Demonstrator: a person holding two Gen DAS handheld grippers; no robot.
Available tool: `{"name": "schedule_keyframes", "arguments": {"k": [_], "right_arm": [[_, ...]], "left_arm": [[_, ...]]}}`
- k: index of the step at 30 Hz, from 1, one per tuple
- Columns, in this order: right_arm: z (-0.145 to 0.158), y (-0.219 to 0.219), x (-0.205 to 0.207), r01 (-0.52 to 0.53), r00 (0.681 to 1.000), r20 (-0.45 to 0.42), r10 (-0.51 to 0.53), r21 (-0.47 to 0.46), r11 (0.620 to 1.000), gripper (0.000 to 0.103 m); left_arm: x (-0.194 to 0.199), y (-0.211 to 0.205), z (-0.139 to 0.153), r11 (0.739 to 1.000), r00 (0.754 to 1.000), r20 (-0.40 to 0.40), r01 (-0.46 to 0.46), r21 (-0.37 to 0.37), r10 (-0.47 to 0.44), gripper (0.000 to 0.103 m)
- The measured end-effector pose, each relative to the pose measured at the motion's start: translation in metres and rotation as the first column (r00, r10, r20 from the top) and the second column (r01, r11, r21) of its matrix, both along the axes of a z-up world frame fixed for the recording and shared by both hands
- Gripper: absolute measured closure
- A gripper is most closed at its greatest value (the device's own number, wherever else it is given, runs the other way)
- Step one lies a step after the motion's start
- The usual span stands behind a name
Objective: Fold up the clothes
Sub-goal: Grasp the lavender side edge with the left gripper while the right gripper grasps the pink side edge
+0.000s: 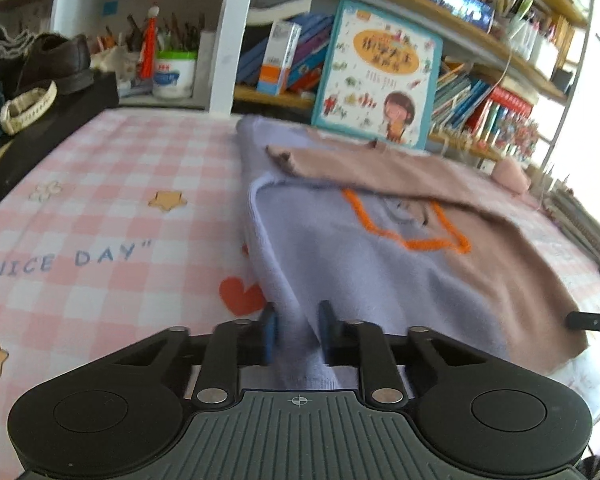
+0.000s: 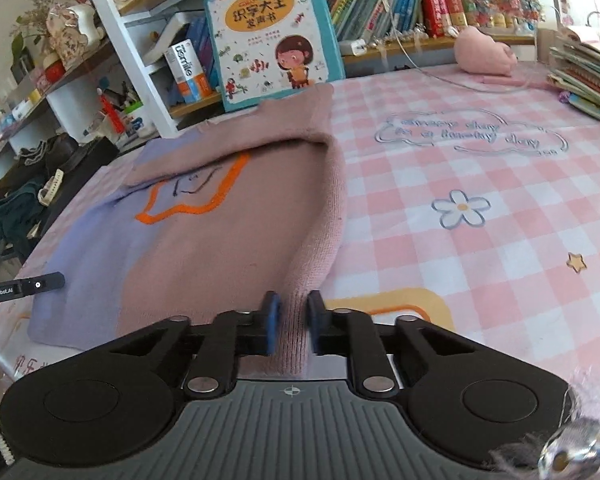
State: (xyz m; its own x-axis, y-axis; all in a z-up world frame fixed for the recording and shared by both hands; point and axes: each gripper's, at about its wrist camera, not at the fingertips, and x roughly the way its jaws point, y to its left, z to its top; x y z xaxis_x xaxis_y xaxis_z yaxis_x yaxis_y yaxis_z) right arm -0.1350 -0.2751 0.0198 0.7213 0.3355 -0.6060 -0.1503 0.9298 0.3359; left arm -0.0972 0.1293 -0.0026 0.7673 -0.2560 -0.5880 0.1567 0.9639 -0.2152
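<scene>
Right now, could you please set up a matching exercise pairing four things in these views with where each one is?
Things:
1. left gripper
2. right gripper
3. picture book
4. pink plush toy

Places:
A. leaning upright against the shelf behind the sweater
B. shut on the sweater's lilac edge
C. lying at the far end of the checked cloth
D. shut on the sweater's pinkish-brown edge

Pairs: 1-B, 2-D, 3-A, 4-C
</scene>
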Motion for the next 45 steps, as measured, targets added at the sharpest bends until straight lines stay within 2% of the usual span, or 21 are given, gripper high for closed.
{"name": "schedule_keyframes", "arguments": {"k": [4,8,9,12,14,16,22,23,25,27,31,36,39,42,45], "right_arm": [[0.014,-0.002,-0.003,-0.026,0.997,0.075,0.020,0.084,0.996,0.092],[0.011,-0.005,0.003,-0.024,0.999,0.034,0.020,0.112,0.993,0.092],[0.009,-0.007,0.004,-0.019,1.000,0.020,0.017,0.118,0.993,0.091],[0.003,-0.012,0.005,-0.002,1.000,-0.017,0.004,0.143,0.990,0.088],[-0.001,-0.015,0.007,0.008,0.999,-0.040,-0.001,0.163,0.987,0.083],[-0.005,-0.017,0.009,0.007,0.998,-0.058,0.004,0.191,0.982,0.075],[-0.013,-0.017,0.018,0.004,0.997,-0.081,0.016,0.241,0.971,0.075],[-0.012,-0.017,0.020,0.010,0.996,-0.086,0.011,0.241,0.971,0.076],[-0.011,-0.015,0.022,0.017,0.996,-0.088,0.004,0.231,0.973,0.091],[-0.005,-0.011,0.020,0.012,0.998,-0.063,0.001,0.206,0.979,0.092],[0.008,-0.011,0.013,-0.023,1.000,0.002,0.023,0.228,0.973,0.094],[0.000,-0.016,0.020,-0.019,0.998,-0.057,0.034,0.239,0.971,0.091],[-0.005,-0.020,0.022,-0.012,0.996,-0.086,0.035,0.256,0.967,0.090],[-0.010,-0.021,0.024,-0.010,0.993,-0.113,0.042,0.271,0.963,0.080],[-0.014,-0.020,0.023,-0.019,0.990,-0.130,0.057,0.278,0.960,0.082]], "left_arm": [[-0.003,0.001,0.011,0.998,0.999,0.037,0.028,-0.053,-0.026,0.088],[0.000,0.003,0.005,0.999,1.000,-0.004,0.006,-0.035,-0.006,0.087],[0.000,0.004,0.003,0.999,1.000,-0.024,0.006,-0.034,-0.007,0.084],[0.001,0.009,-0.003,0.999,0.997,-0.076,0.012,-0.050,-0.016,0.060],[-0.001,0.010,-0.006,0.997,0.996,-0.083,0.022,-0.067,-0.027,0.059],[-0.002,0.010,-0.007,0.997,0.996,-0.082,0.022,-0.076,-0.028,0.060],[0.002,0.012,-0.010,0.994,0.997,-0.077,0.017,-0.110,-0.025,0.065],[0.004,0.014,-0.010,0.992,0.996,-0.082,0.011,-0.122,-0.021,0.068],[0.006,0.017,-0.011,0.989,0.995,-0.099,-0.005,-0.146,-0.010,0.091],[0.005,0.020,-0.008,0.985,0.996,-0.092,-0.019,-0.171,0.003,0.094],[0.004,0.021,-0.002,0.978,0.996,-0.085,-0.001,-0.209,-0.017,0.094],[0.007,0.021,-0.009,0.981,0.988,-0.146,0.018,-0.192,-0.047,0.093],[0.004,0.028,-0.015,0.973,0.984,-0.171,0.006,-0.232,-0.047,0.093],[0.003,0.033,-0.017,0.962,0.983,-0.177,-0.002,-0.274,-0.049,0.093],[0.002,0.036,-0.018,0.957,0.984,-0.171,0.004,-0.291,-0.056,0.093]]}}
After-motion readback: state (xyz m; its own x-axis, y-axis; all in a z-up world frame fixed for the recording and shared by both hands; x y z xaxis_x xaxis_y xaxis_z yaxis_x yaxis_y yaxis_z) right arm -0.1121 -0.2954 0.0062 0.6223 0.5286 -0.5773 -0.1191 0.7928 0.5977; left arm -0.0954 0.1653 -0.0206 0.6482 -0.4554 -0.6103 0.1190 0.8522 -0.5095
